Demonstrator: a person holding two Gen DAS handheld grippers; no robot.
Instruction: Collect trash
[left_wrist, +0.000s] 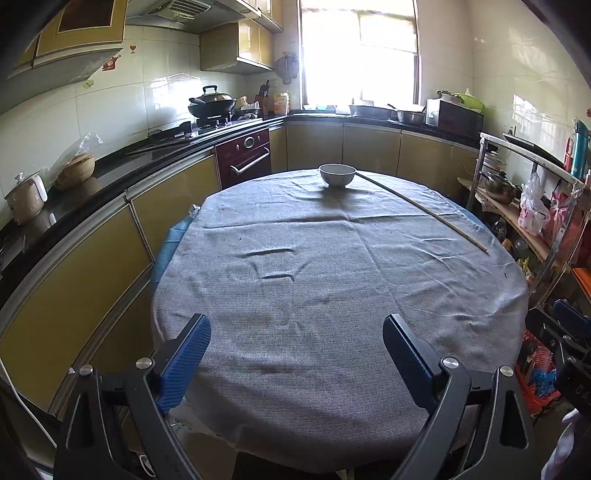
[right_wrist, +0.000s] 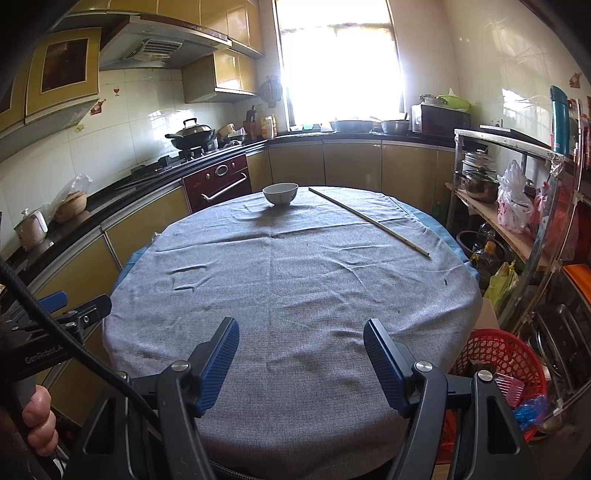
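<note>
A round table under a grey cloth (left_wrist: 295, 295) fills both views (right_wrist: 295, 288). A white bowl (left_wrist: 337, 175) stands at its far edge, also in the right wrist view (right_wrist: 280, 193). A long thin wooden stick (left_wrist: 424, 210) lies on the cloth to the bowl's right (right_wrist: 369, 220). Small dark specks dot the cloth. My left gripper (left_wrist: 297, 334) is open and empty over the near table edge. My right gripper (right_wrist: 301, 338) is open and empty beside it. The left gripper shows at the left of the right wrist view (right_wrist: 74, 314).
A red plastic basket (right_wrist: 506, 365) with scraps sits on the floor right of the table. A metal shelf (right_wrist: 517, 206) with pots and bags stands at right. Kitchen counters with a wok (left_wrist: 211, 103) and oven (left_wrist: 245, 157) run along the left and back.
</note>
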